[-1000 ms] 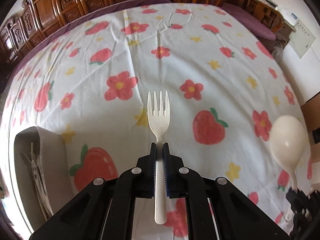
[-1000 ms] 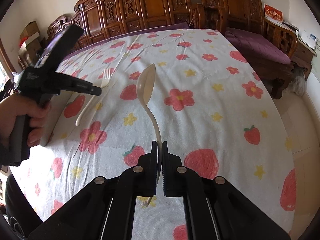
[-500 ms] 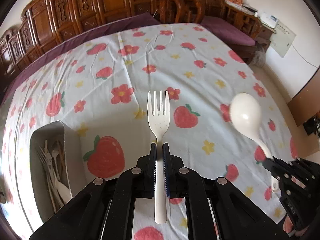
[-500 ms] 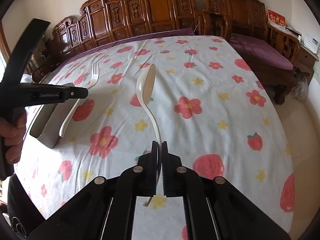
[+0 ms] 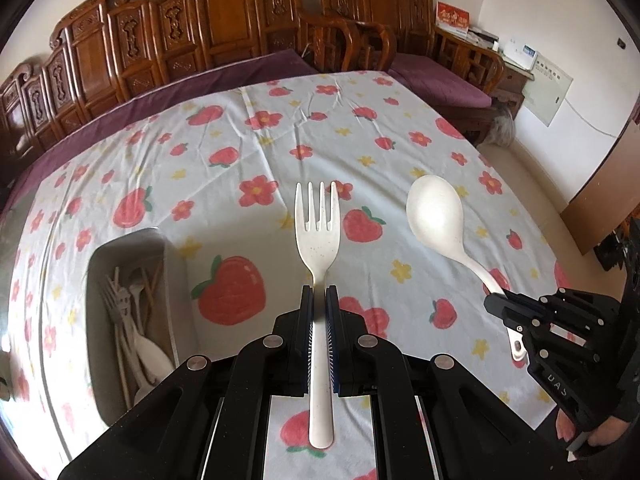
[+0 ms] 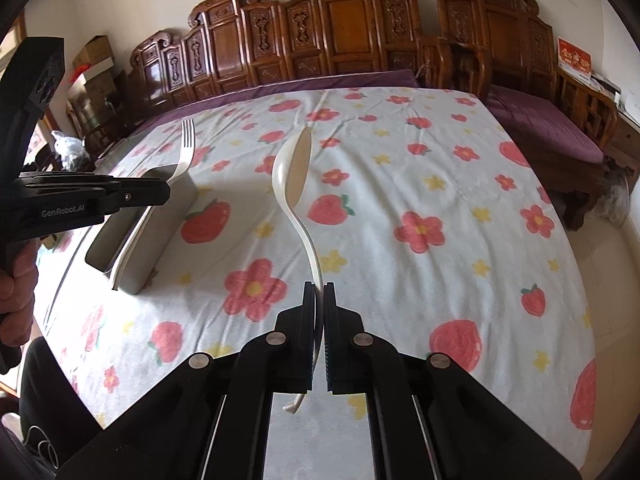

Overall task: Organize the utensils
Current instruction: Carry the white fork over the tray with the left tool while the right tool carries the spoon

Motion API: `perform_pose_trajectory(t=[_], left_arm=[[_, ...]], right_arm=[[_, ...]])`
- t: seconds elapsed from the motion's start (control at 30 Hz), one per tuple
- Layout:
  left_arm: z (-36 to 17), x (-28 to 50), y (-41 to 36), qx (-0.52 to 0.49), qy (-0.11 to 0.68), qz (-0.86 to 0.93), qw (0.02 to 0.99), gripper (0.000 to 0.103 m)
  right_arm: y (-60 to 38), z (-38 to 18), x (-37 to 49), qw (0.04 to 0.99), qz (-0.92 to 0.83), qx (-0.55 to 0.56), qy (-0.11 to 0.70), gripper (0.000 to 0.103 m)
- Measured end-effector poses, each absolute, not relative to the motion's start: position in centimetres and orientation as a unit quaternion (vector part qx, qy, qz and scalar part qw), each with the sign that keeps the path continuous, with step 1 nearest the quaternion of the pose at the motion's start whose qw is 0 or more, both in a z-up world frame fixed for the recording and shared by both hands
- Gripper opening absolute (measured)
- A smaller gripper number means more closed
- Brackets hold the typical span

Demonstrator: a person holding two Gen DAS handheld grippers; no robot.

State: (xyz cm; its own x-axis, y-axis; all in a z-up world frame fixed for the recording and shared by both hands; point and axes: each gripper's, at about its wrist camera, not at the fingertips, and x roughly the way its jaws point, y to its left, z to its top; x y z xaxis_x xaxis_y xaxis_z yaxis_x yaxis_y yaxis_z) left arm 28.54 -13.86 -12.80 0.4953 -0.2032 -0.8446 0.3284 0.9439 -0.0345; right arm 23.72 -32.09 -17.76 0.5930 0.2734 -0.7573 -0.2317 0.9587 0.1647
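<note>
My left gripper [image 5: 319, 294] is shut on the handle of a cream plastic fork [image 5: 317, 232], held in the air with its tines pointing forward. My right gripper [image 6: 319, 290] is shut on the handle of a cream spoon [image 6: 294, 172], held above the table. The spoon [image 5: 436, 216] and right gripper [image 5: 496, 304] show at the right of the left wrist view. The fork [image 6: 186, 148] and left gripper [image 6: 160, 194] show at the left of the right wrist view. A grey utensil box [image 5: 176, 304] with several forks and spoons lies below and left of the fork.
The table has a white cloth [image 6: 440, 184] printed with flowers and strawberries. Carved wooden chairs [image 6: 340, 28] stand along its far side. The utensil box [image 6: 160, 232] sits near the table's left edge. Bare floor [image 5: 540, 184] lies to the right.
Both grippers have lifted away from the cloth with their utensils. More of the utensil box has come into view. The spoon has moved closer to the fork.
</note>
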Motion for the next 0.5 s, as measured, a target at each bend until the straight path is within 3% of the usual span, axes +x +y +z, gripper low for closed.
perform_pose_trajectory(t=[0.5], left_arm=[[-10.8, 26.1, -7.8, 0.03, 0.452, -0.147, 0.879, 0.006]], right_arm=[[-25.9, -15.5, 23.0, 0.894, 0.17, 0.025, 0.414, 0.005]])
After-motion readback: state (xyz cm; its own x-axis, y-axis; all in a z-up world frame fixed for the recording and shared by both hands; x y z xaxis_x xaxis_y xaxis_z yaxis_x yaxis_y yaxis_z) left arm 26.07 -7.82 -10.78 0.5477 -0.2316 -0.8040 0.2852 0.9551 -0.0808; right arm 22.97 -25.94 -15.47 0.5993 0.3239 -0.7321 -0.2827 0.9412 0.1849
